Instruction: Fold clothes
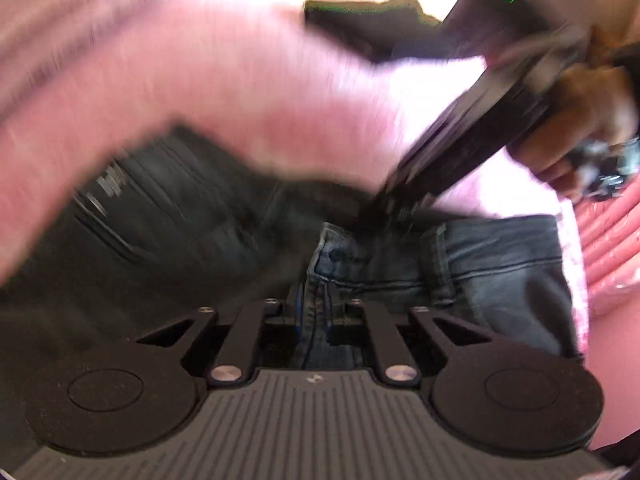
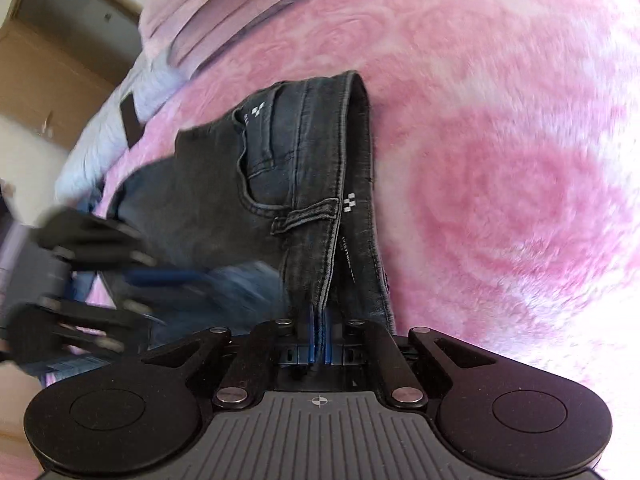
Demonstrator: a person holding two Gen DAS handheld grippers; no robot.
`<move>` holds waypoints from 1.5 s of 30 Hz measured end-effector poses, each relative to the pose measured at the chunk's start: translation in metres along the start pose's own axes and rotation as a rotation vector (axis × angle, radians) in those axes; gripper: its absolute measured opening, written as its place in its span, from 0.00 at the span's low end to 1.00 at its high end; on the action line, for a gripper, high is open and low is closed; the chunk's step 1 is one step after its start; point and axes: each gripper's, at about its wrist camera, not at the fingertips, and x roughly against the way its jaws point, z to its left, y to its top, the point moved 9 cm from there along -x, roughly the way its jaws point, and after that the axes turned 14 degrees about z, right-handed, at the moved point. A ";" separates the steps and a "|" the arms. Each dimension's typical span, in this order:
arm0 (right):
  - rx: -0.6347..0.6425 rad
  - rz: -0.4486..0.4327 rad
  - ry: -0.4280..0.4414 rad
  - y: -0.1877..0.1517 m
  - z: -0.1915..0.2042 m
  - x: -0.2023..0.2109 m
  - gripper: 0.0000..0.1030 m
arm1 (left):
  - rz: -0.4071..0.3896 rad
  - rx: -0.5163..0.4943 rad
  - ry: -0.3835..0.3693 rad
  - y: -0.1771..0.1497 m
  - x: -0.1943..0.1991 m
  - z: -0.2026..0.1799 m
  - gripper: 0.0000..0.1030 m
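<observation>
A pair of dark grey-blue jeans [image 2: 248,184] hangs over a pink plush blanket [image 2: 500,140]. My right gripper [image 2: 319,326] is shut on the waistband, which runs up from the jaws with a belt loop and pocket showing. My left gripper [image 1: 314,316] is shut on a seamed denim edge of the jeans [image 1: 492,264]. In the left wrist view the right gripper [image 1: 404,200] comes in from the upper right, held by a hand [image 1: 584,120], its tips on the denim. In the right wrist view the left gripper [image 2: 160,276] is a blur at the left.
A person's pink sleeve [image 1: 180,92] sweeps across the top of the left wrist view. Pale blue bedding [image 2: 100,140] with a dark tag lies left of the blanket, with a brown cabinet [image 2: 44,60] behind. Pink ribbed plastic [image 1: 608,248] sits at the right edge.
</observation>
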 end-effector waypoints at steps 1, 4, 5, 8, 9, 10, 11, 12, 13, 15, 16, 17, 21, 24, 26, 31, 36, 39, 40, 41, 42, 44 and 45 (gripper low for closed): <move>-0.009 -0.005 -0.002 0.000 -0.002 -0.002 0.02 | 0.004 0.000 -0.001 0.001 -0.004 0.000 0.10; -0.046 -0.058 -0.056 -0.002 -0.008 0.016 0.03 | 0.001 0.006 -0.004 0.002 0.001 0.000 0.11; -0.061 -0.080 -0.072 -0.003 -0.010 0.023 0.03 | -0.009 0.010 0.001 -0.001 0.005 0.000 0.15; -0.097 -0.125 -0.037 -0.006 -0.002 0.036 0.17 | -0.050 0.037 0.011 -0.010 0.022 0.003 0.16; -0.089 -0.121 -0.021 -0.008 0.003 0.035 0.45 | -0.065 0.051 0.018 -0.014 0.029 0.006 0.17; -0.071 -0.113 -0.024 -0.009 0.008 0.030 0.60 | -0.080 0.065 0.026 -0.018 0.035 0.008 0.18; -0.048 -0.105 -0.042 -0.009 0.012 0.023 0.69 | -0.090 0.081 0.034 -0.023 0.041 0.011 0.18; -0.019 -0.091 -0.054 -0.010 0.015 0.014 0.69 | -0.091 0.100 0.042 -0.029 0.047 0.015 0.18; -0.003 -0.076 -0.068 -0.009 0.016 0.005 0.69 | -0.088 0.118 0.051 -0.036 0.052 0.018 0.18; 0.010 -0.065 -0.081 -0.007 0.015 -0.009 0.69 | -0.083 0.144 0.069 -0.050 0.062 0.023 0.18; 0.019 -0.071 -0.091 -0.005 0.015 -0.013 0.69 | -0.080 0.154 0.075 -0.057 0.065 0.025 0.18; 0.026 -0.071 -0.111 -0.004 0.016 -0.014 0.65 | -0.077 0.162 0.078 -0.061 0.067 0.025 0.18; 0.030 -0.070 -0.151 -0.002 0.015 -0.012 0.37 | -0.065 0.175 0.077 -0.075 0.070 0.023 0.18; 0.048 -0.059 -0.148 -0.005 0.014 -0.014 0.35 | -0.054 0.155 0.073 -0.077 0.062 0.017 0.18; 0.040 -0.058 -0.147 -0.005 0.013 -0.015 0.35 | -0.050 0.139 0.079 -0.075 0.056 0.013 0.18; -0.008 -0.032 -0.103 -0.004 0.011 -0.006 0.11 | -0.041 0.126 0.078 -0.070 0.052 0.010 0.18; -0.025 -0.024 -0.048 -0.002 0.005 -0.006 0.11 | -0.010 0.113 0.094 -0.069 0.041 0.012 0.19; -0.041 -0.036 0.009 -0.001 0.000 -0.006 0.11 | 0.011 0.104 0.106 -0.068 0.033 0.014 0.23; -0.043 -0.042 0.028 -0.001 0.001 -0.005 0.11 | 0.018 0.101 0.109 -0.068 0.031 0.014 0.23; -0.046 -0.049 0.048 -0.001 0.002 -0.003 0.12 | 0.024 0.098 0.115 -0.067 0.029 0.014 0.24; -0.048 -0.056 0.067 -0.001 0.003 -0.001 0.13 | 0.027 0.095 0.124 -0.066 0.027 0.014 0.24; -0.048 -0.067 0.105 -0.001 0.004 0.002 0.25 | 0.027 0.092 0.133 -0.065 0.026 0.014 0.24; -0.045 -0.065 0.120 -0.001 0.006 0.002 0.38 | 0.026 0.095 0.133 -0.066 0.026 0.014 0.24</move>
